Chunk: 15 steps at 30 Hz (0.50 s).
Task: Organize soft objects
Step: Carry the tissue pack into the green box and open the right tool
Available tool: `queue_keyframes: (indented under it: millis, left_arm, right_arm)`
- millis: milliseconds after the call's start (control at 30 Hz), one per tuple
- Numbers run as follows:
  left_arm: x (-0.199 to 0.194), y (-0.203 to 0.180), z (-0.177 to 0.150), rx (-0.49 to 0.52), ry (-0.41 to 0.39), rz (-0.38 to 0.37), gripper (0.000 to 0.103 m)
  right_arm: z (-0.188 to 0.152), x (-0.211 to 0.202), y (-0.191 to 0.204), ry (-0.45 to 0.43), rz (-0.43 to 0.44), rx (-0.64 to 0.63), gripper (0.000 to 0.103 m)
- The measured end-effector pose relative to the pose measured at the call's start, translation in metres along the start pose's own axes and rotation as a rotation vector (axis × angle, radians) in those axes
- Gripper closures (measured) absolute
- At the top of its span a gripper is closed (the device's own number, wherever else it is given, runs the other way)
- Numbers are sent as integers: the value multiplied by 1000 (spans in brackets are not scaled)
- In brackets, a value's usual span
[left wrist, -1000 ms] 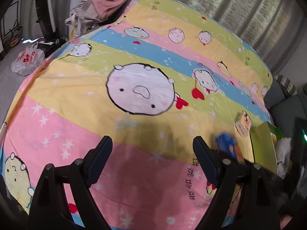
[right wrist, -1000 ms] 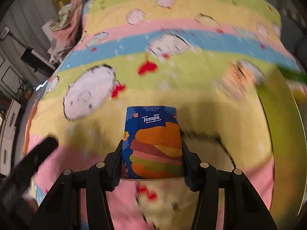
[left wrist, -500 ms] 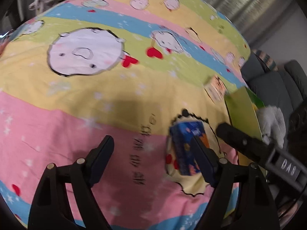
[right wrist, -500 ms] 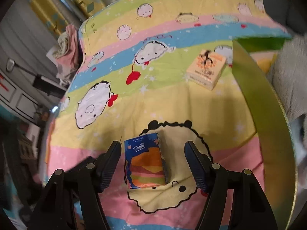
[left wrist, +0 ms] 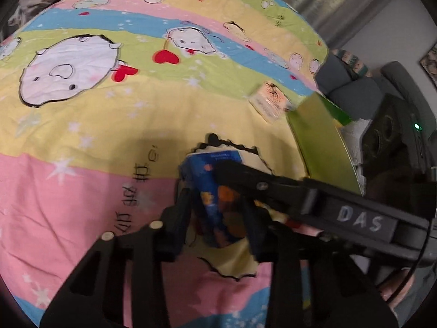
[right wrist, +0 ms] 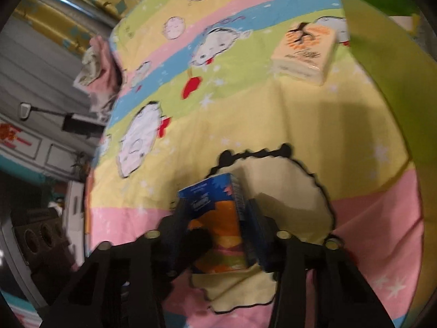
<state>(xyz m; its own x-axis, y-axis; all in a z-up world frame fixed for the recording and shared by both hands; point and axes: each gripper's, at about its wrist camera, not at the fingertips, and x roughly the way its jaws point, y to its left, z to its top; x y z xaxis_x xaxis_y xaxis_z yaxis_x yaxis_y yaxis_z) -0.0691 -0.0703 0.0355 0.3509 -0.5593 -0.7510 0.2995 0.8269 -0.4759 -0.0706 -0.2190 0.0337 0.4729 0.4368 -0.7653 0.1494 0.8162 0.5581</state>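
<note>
A blue Tempo tissue pack (left wrist: 210, 191) (right wrist: 215, 213) with an orange burger print stands tilted on the cartoon bedsheet (left wrist: 82, 177), over a pale yellow figure. My left gripper (left wrist: 215, 205) has its jaws closing, and both pads touch the pack's sides. My right gripper (right wrist: 215, 218) is also closing, its pads against the same pack. In the left wrist view a right finger (left wrist: 273, 186) reaches across the pack from the right. In the right wrist view a dark left finger (right wrist: 196, 240) overlaps the pack's lower left. An orange-and-cream tissue pack (left wrist: 269, 104) (right wrist: 306, 54) lies farther back.
A green box (left wrist: 319, 142) (right wrist: 382, 54) stands open at the sheet's right edge beside the orange pack. Grey cushions (left wrist: 355, 90) and a black speaker-like device (left wrist: 382, 136) are beyond it. A pile of clothes (right wrist: 95, 65) sits at the far left corner.
The right gripper set the blue pack on the sheet, opened, then closed around it again. The left gripper moved right and down to the pack and narrowed from wide open onto it.
</note>
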Motion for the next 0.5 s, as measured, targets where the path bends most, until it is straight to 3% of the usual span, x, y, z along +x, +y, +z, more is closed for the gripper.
queue_keyframes:
  millis: [200,400,500]
  left_arm:
    - [-24,-32,0,67,-82,-21,70]
    - [-68,-101,1,198,-218,-129,71]
    - [-69,-137,1,271,-234,-190,71]
  right_arm:
    - [-5,-22,4,-53,-6,-2,60]
    - [-13,-116,23,-308,-9,-65,60]
    - [-18,-158,15,-410,-19,-63,60]
